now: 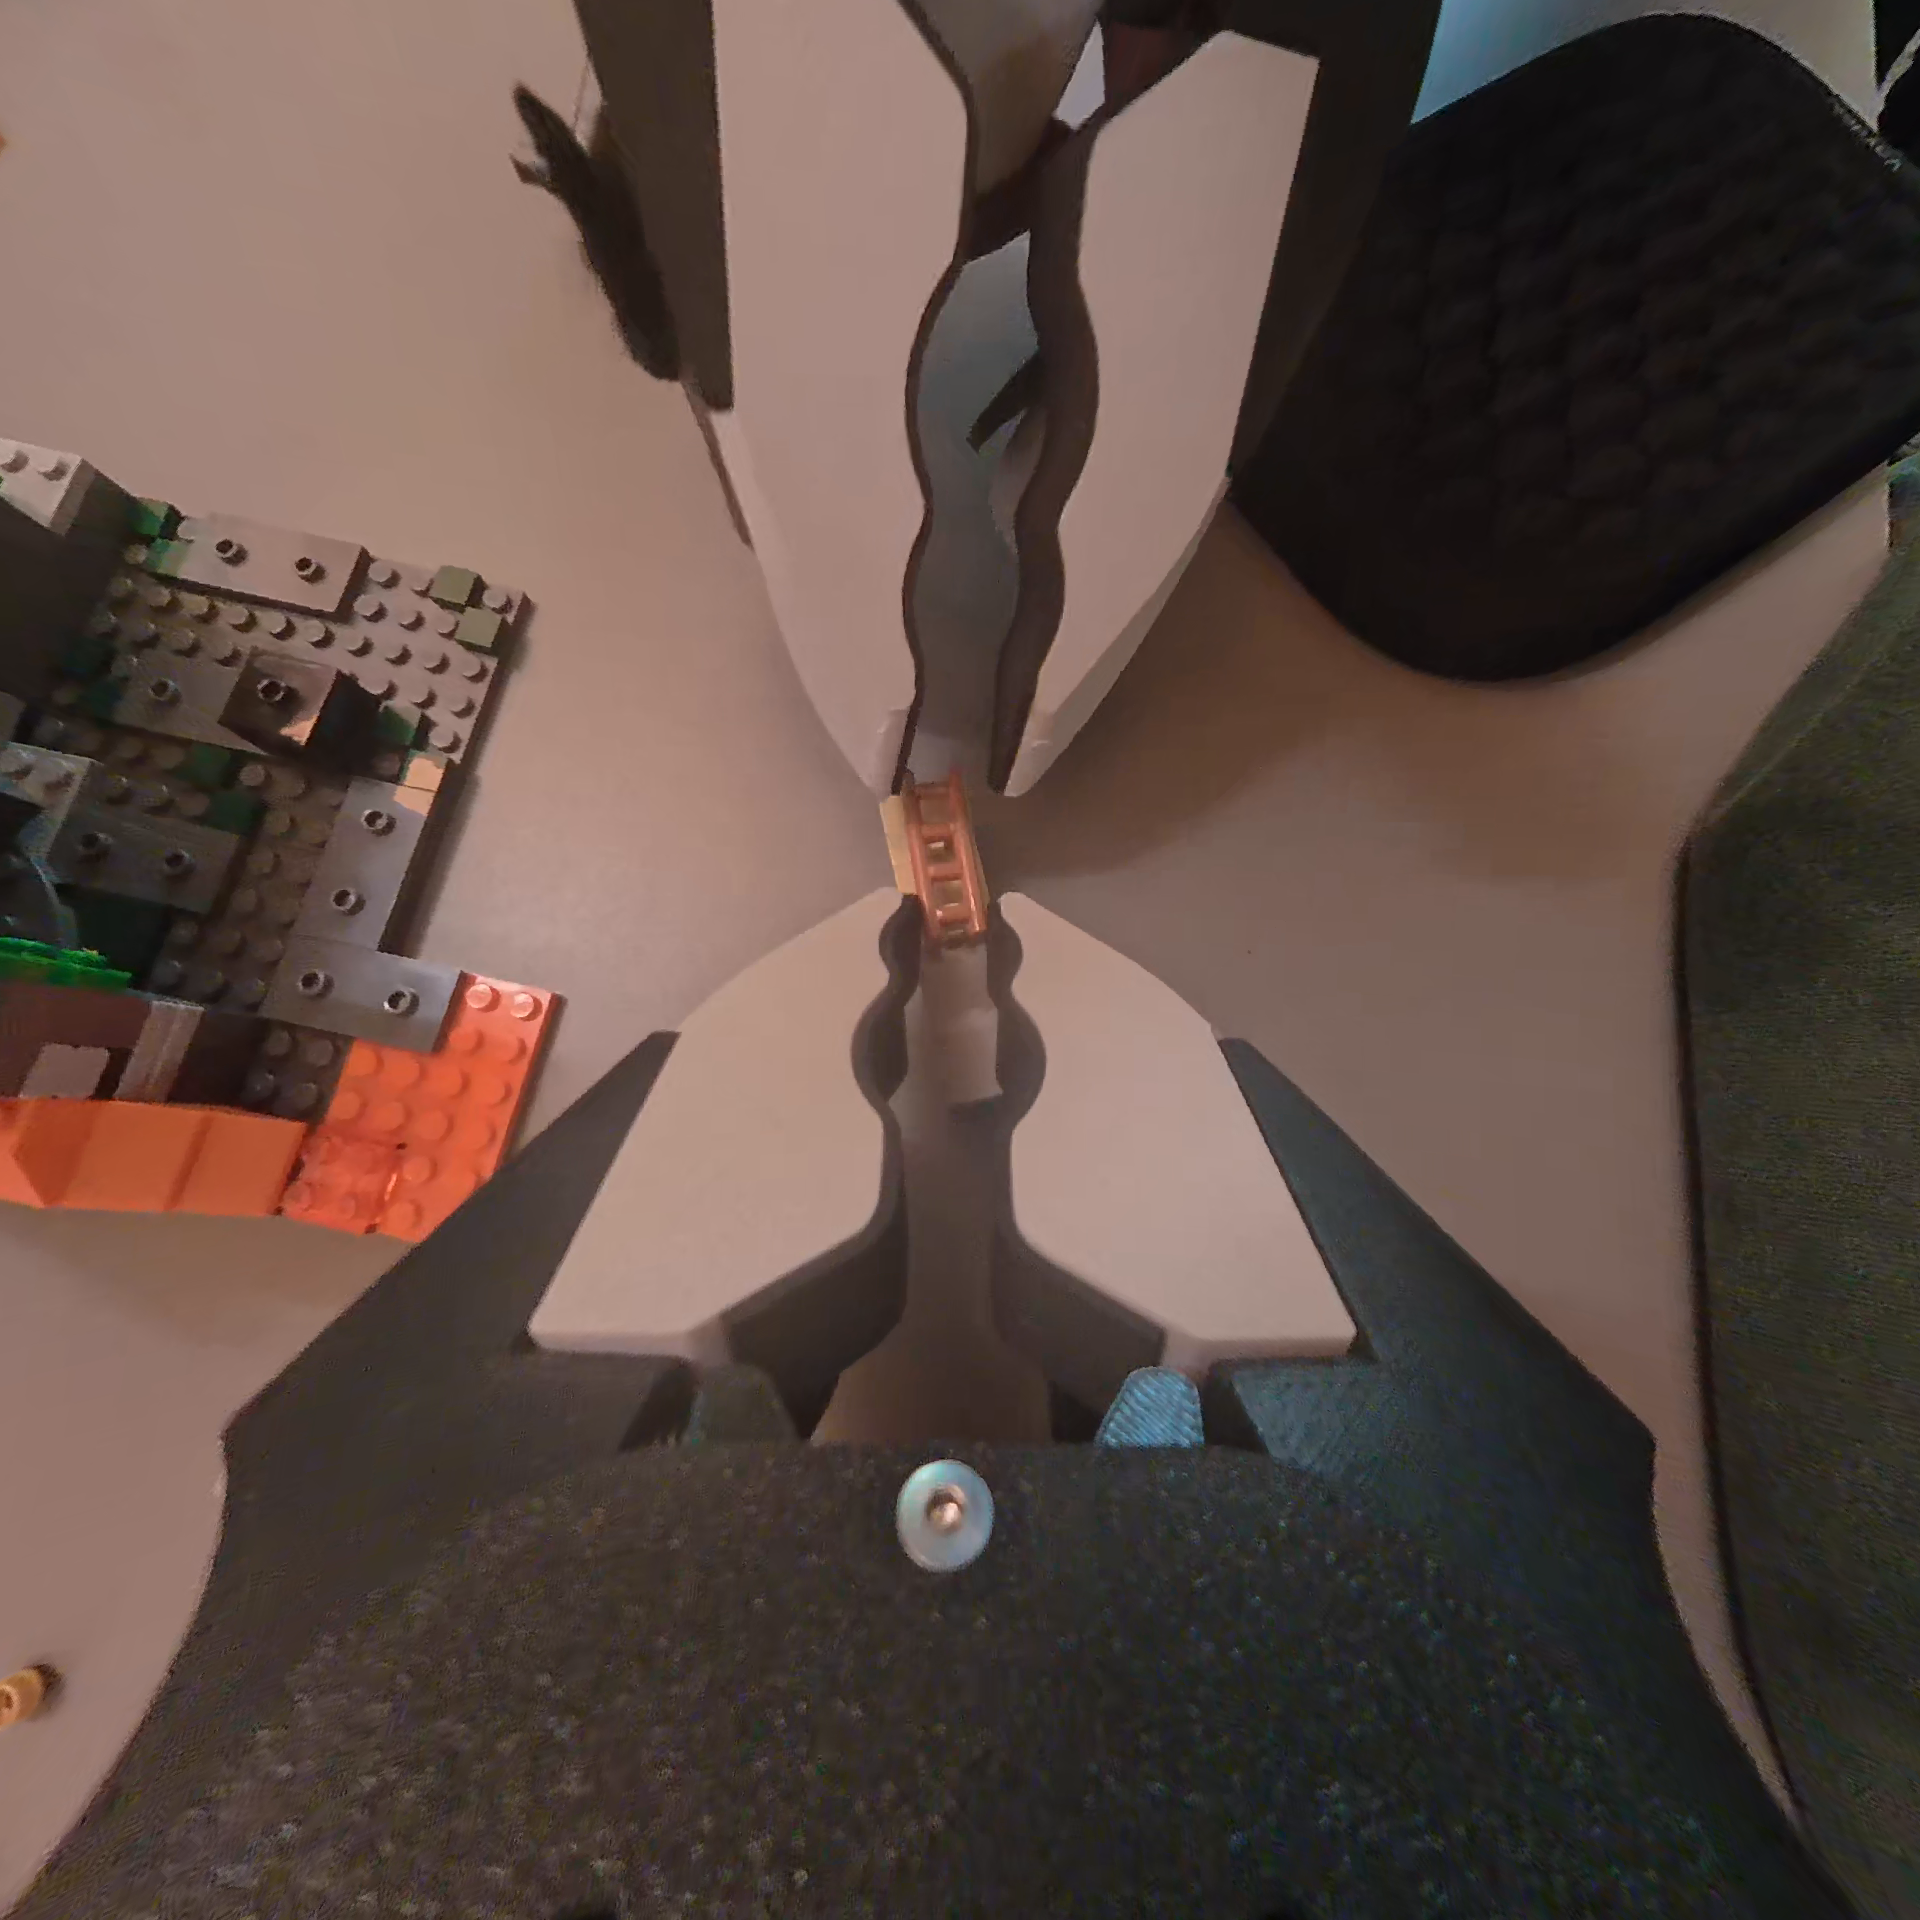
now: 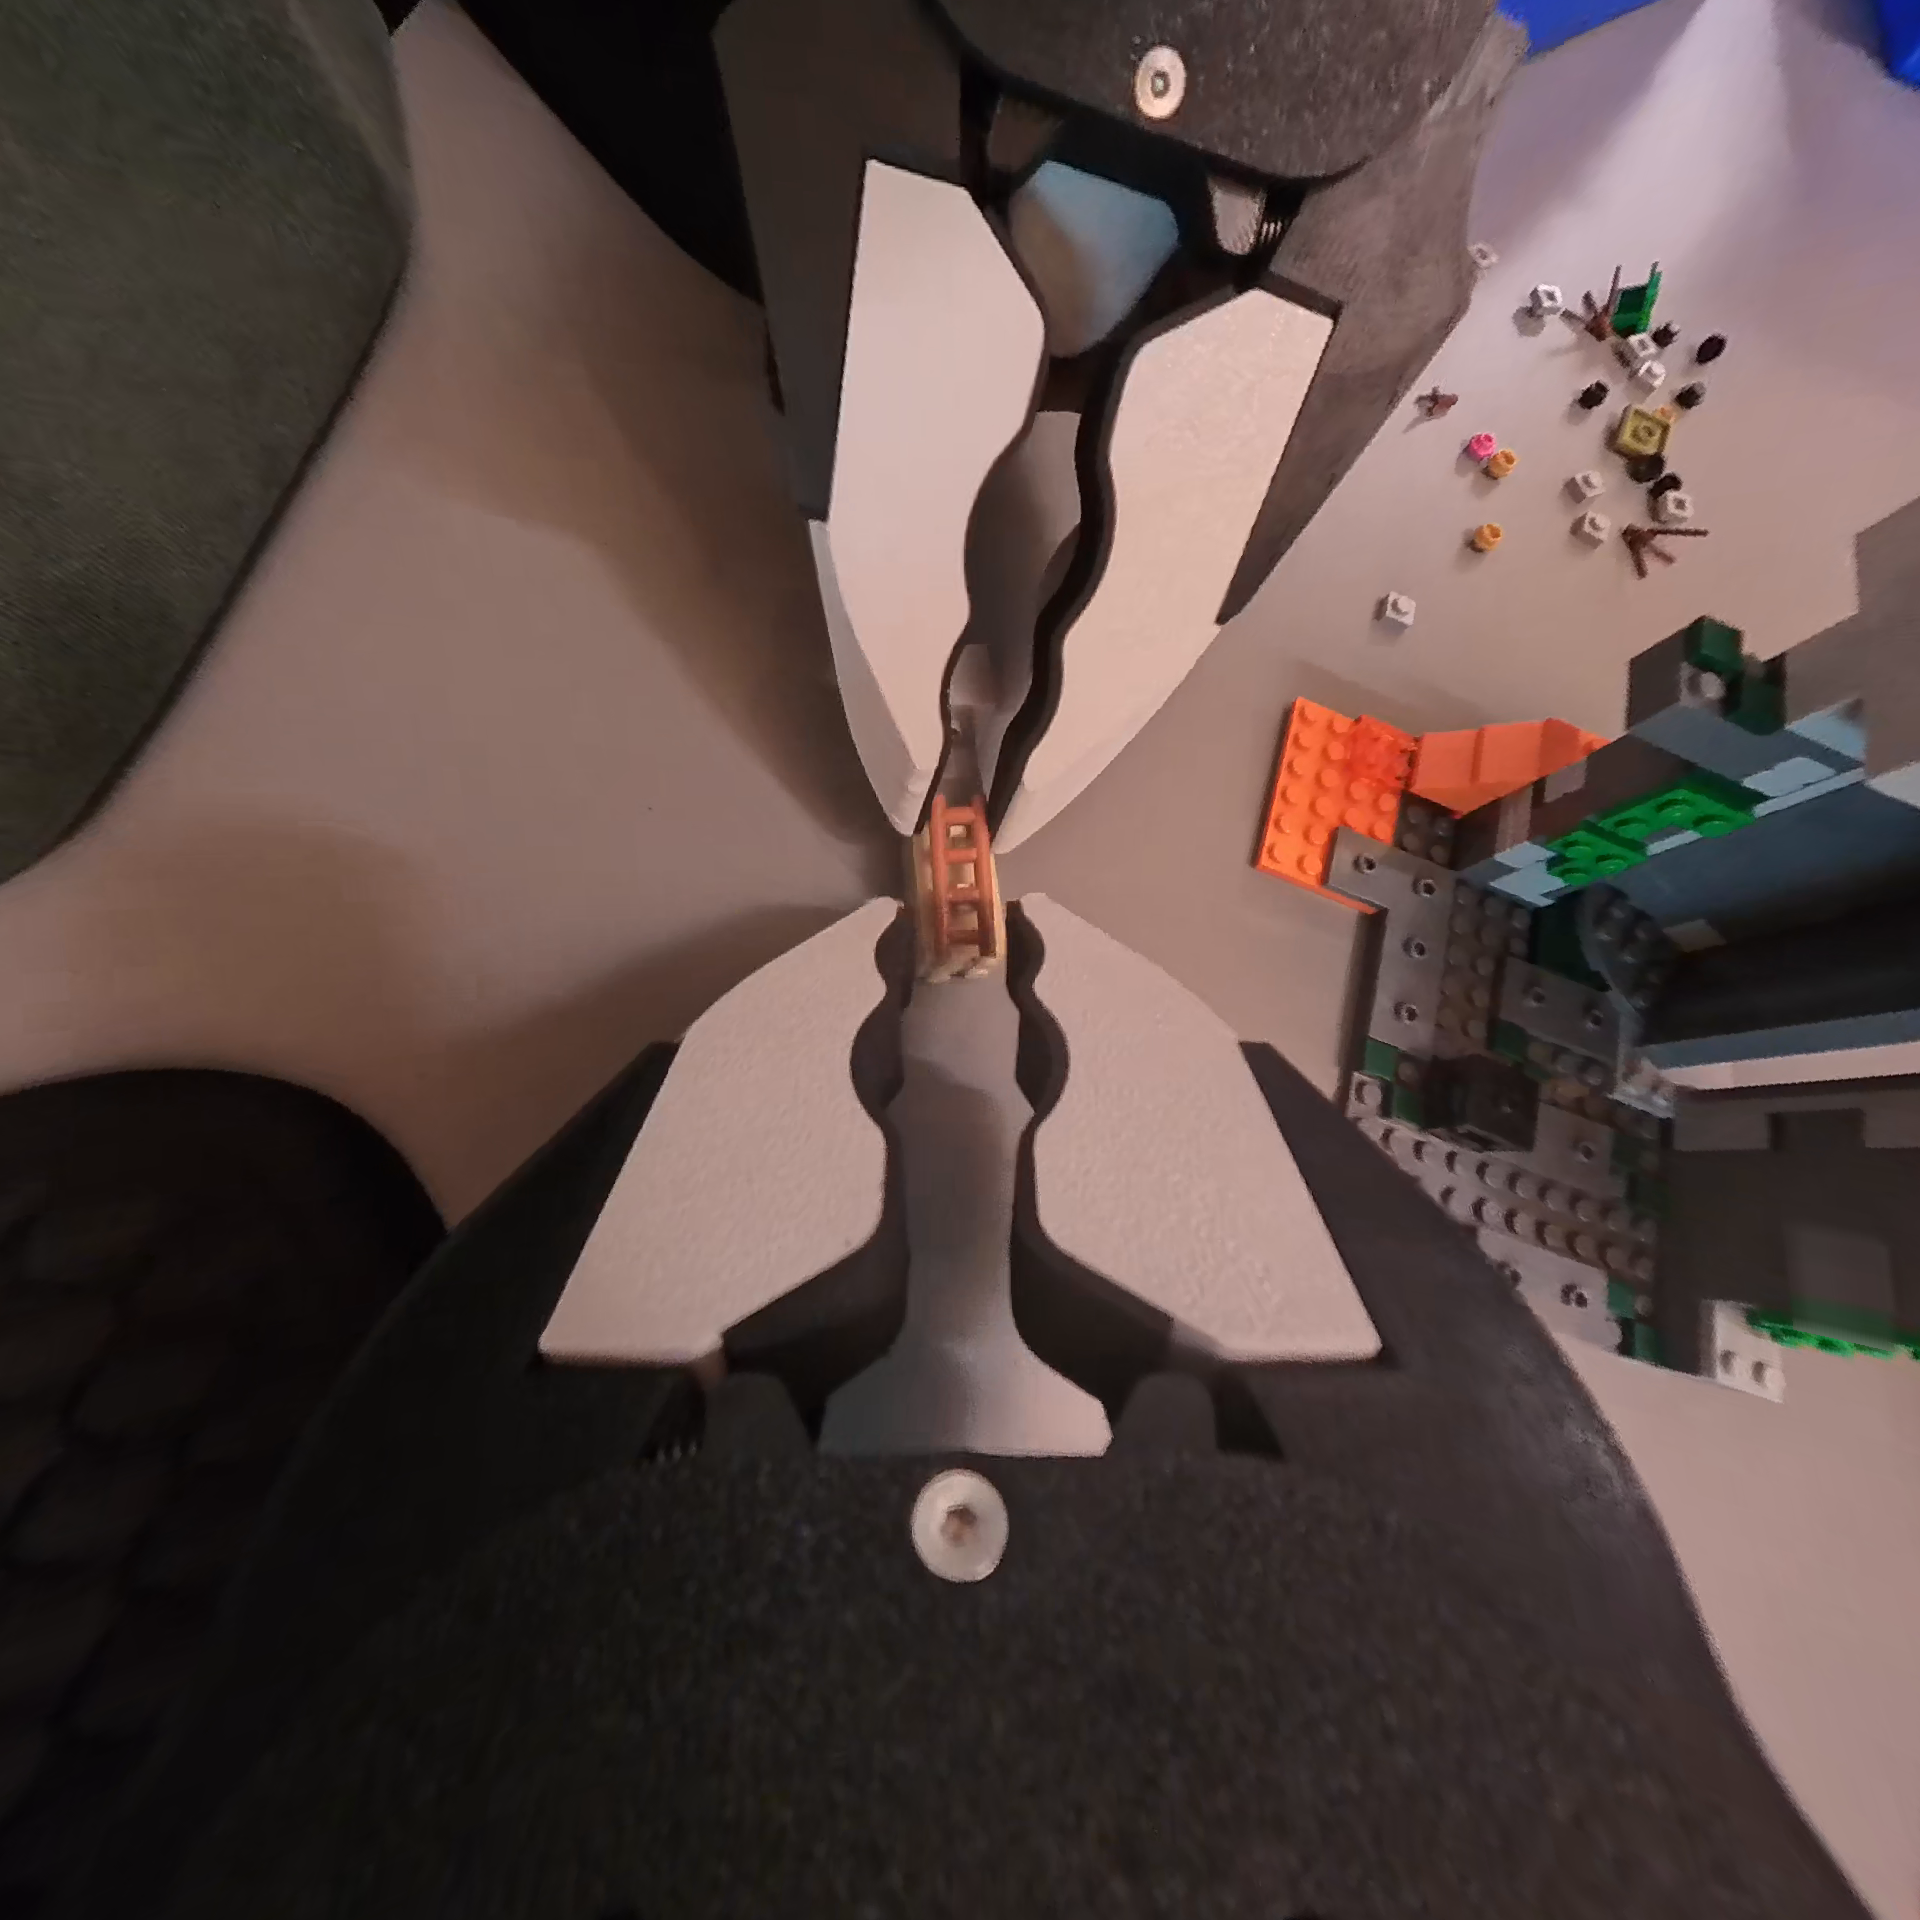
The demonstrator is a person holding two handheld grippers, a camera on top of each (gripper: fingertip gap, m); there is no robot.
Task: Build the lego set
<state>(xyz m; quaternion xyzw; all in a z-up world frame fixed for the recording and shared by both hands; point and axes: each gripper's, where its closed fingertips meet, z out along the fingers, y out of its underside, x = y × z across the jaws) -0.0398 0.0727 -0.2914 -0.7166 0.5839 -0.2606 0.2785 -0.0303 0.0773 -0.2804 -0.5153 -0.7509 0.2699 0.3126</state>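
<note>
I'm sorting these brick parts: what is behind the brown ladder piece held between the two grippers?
A tan brick sits flat against the back of the ladder piece. Only its edges show around the rungs; its far face and both pieces' ends are covered by fingertips.

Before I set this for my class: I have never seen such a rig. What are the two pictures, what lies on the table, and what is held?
There is no robot arm here: a person holds a two-finger tool in each hand, and each tool carries a camera looking along its fingers. One picture comes from the left tool, the other from the right tool. They meet tip to tip over a pale table. Between them is a small brown ladder piece on a tan brick; each tool's fingers close on one end. Beside them stands a grey, green and orange brick model, with loose small pieces beyond.
</note>
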